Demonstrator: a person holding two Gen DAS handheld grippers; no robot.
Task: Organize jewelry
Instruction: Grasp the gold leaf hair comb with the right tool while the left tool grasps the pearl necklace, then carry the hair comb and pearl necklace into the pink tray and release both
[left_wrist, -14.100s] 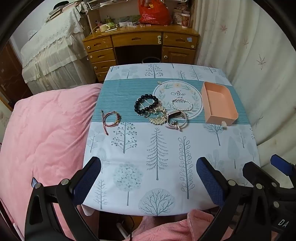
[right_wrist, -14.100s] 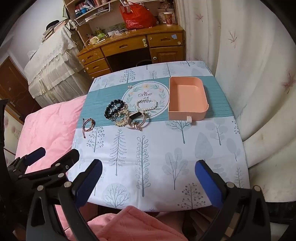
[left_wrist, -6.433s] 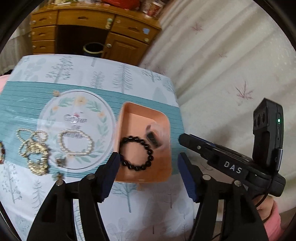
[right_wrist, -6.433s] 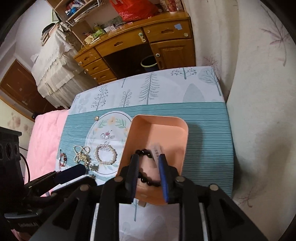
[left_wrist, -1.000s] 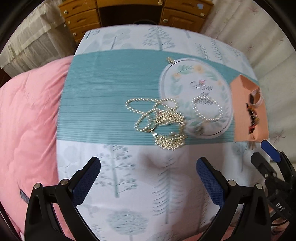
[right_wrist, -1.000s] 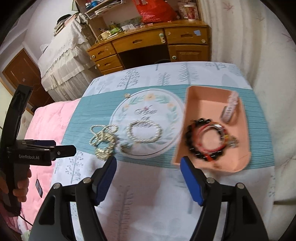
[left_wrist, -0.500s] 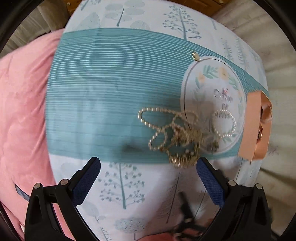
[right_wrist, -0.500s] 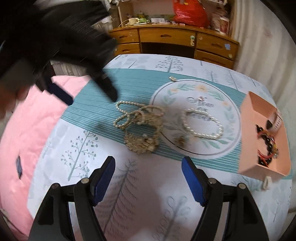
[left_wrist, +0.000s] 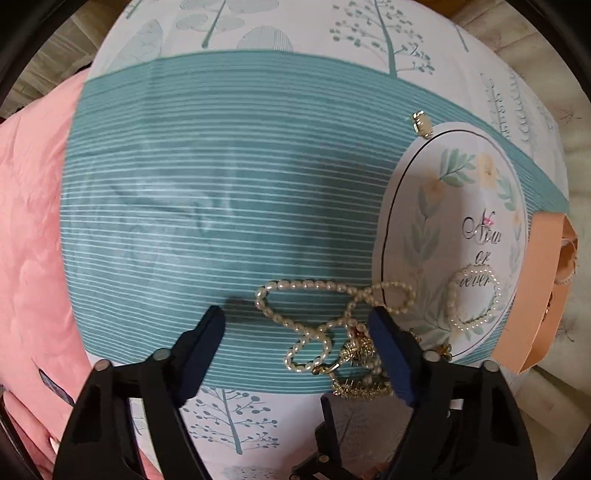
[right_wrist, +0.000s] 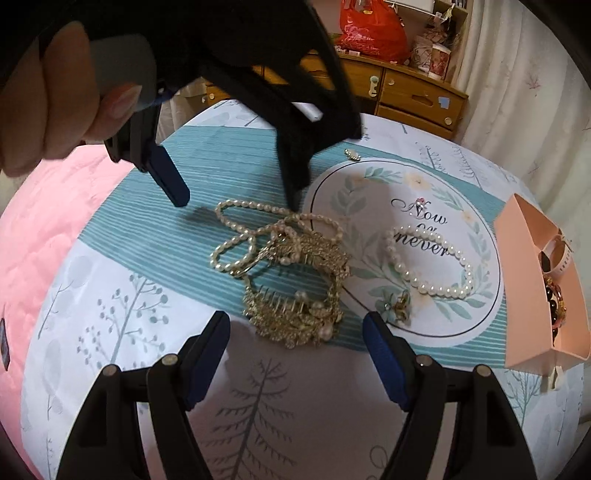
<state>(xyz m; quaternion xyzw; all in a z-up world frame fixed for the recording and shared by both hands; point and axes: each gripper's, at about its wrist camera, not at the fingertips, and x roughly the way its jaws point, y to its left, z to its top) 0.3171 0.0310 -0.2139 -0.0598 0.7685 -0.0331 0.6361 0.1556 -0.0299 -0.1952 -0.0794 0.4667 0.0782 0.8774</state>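
A long pearl necklace (left_wrist: 314, 310) lies looped on the teal striped band of the tablecloth, tangled with a gold hair comb (right_wrist: 295, 295). My left gripper (left_wrist: 297, 328) is open, low over the necklace with a jaw on each side; it also shows in the right wrist view (right_wrist: 236, 192). My right gripper (right_wrist: 295, 332) is open, just in front of the gold comb. A pearl bracelet (right_wrist: 428, 258) lies on the round printed mat (right_wrist: 369, 184). The peach box (right_wrist: 532, 280) at the right holds a dark bead bracelet (right_wrist: 554, 299) and a watch (right_wrist: 557, 254).
A small flower earring (right_wrist: 397, 306) lies beside the pearl bracelet, and a small gold piece (right_wrist: 352, 154) lies at the mat's far edge. A pink quilt (right_wrist: 44, 229) borders the table on the left. A wooden desk (right_wrist: 413, 96) and a curtain (right_wrist: 517, 74) stand behind.
My left gripper has dropped close to the table and now straddles the pearl necklace. My right gripper has moved closer to the gold comb.
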